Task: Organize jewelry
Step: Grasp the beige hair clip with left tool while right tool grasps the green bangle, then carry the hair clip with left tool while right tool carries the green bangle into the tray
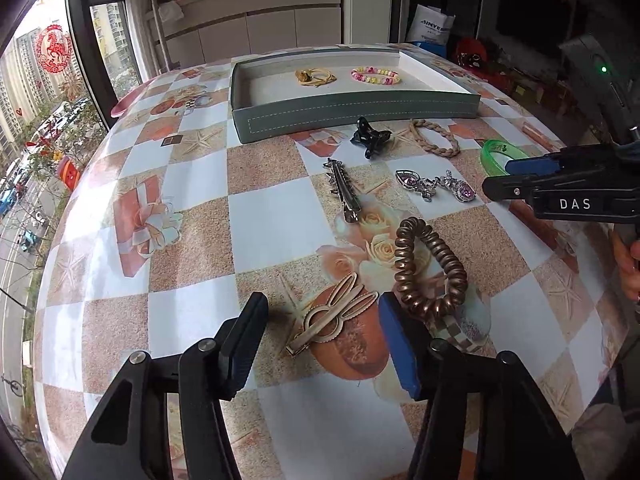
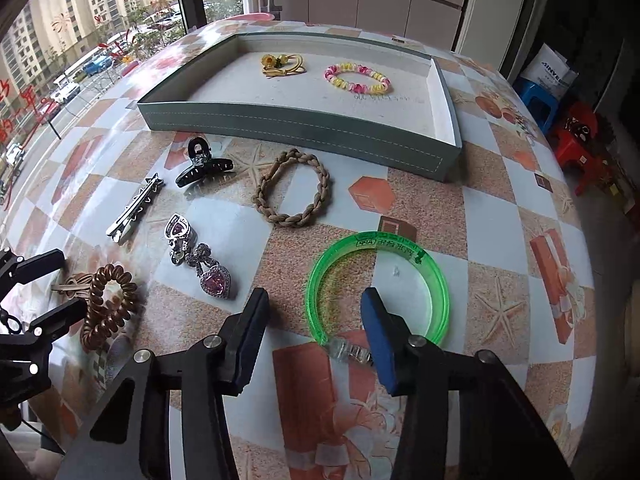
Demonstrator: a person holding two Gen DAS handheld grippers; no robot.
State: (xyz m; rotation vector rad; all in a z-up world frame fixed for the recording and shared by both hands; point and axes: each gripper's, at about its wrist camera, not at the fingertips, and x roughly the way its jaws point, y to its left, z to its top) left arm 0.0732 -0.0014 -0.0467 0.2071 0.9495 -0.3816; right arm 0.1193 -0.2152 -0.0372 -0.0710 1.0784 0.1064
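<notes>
A grey-green tray [image 1: 360, 114] [image 2: 304, 130] at the far side holds a yellow hair tie [image 1: 314, 77] [image 2: 282, 64] and a pink-yellow bead bracelet [image 1: 375, 75] [image 2: 357, 78]. My left gripper [image 1: 322, 312] is open, its jaws on either side of a beige rabbit-ear hair clip [image 1: 332, 314]. A bronze spiral hair tie [image 1: 430, 268] [image 2: 108, 304] lies just right of it. My right gripper [image 2: 316, 304] is open, low over the near left arc of a green bangle [image 2: 380, 286] [image 1: 498, 156].
On the patterned table [image 1: 260, 220] lie a black claw clip [image 1: 370, 136] [image 2: 204, 166], a silver spiked clip [image 1: 344, 190] [image 2: 136, 208], a braided tan band [image 1: 436, 138] [image 2: 294, 192] and a heart rhinestone clip [image 1: 436, 186] [image 2: 200, 256]. Stools [image 2: 576, 132] stand right.
</notes>
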